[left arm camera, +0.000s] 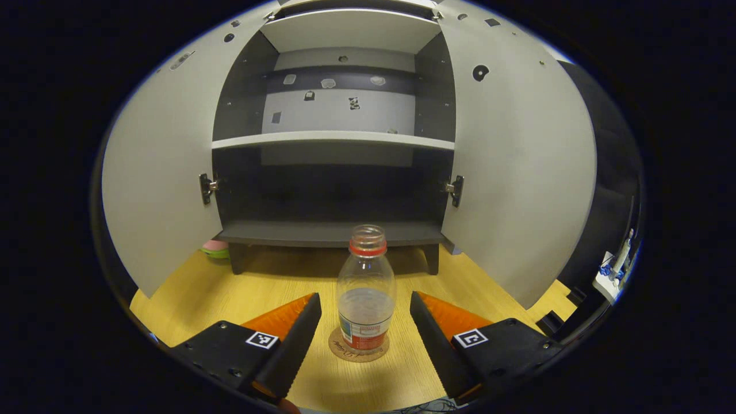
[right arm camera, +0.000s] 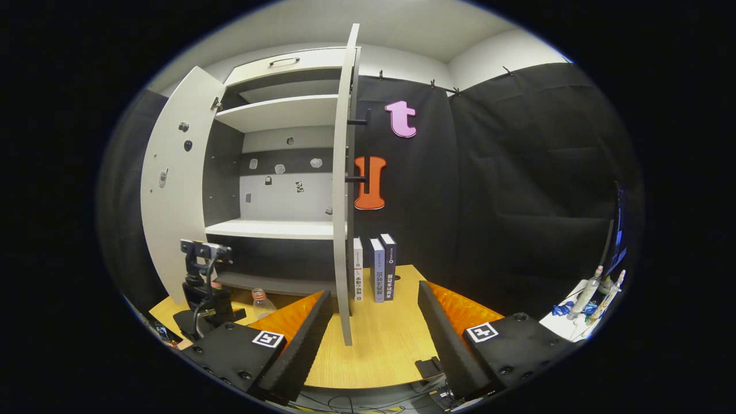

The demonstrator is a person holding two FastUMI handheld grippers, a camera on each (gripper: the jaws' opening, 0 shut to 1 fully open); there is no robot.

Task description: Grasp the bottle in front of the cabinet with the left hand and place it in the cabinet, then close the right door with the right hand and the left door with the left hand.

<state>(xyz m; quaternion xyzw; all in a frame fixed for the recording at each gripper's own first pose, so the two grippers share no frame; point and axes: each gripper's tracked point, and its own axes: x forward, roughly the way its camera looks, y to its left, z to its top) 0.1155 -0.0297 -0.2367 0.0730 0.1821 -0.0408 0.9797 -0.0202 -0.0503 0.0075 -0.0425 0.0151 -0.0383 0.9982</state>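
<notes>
A clear plastic bottle with a red neck ring and no cap stands upright on a round cork coaster, on the wooden table in front of the cabinet. My left gripper is open, one finger on each side of the bottle's lower half, with a gap on both sides. Both cabinet doors stand wide open: the left door and the right door. In the right gripper view, my right gripper is open and holds nothing, facing the edge of the right door; the left gripper and the bottle sit far left.
Three books stand upright beside the cabinet against the black wall. A pink and green object lies under the left door. A white side surface with small bottles is at the far right. The cabinet's lower shelf is bare.
</notes>
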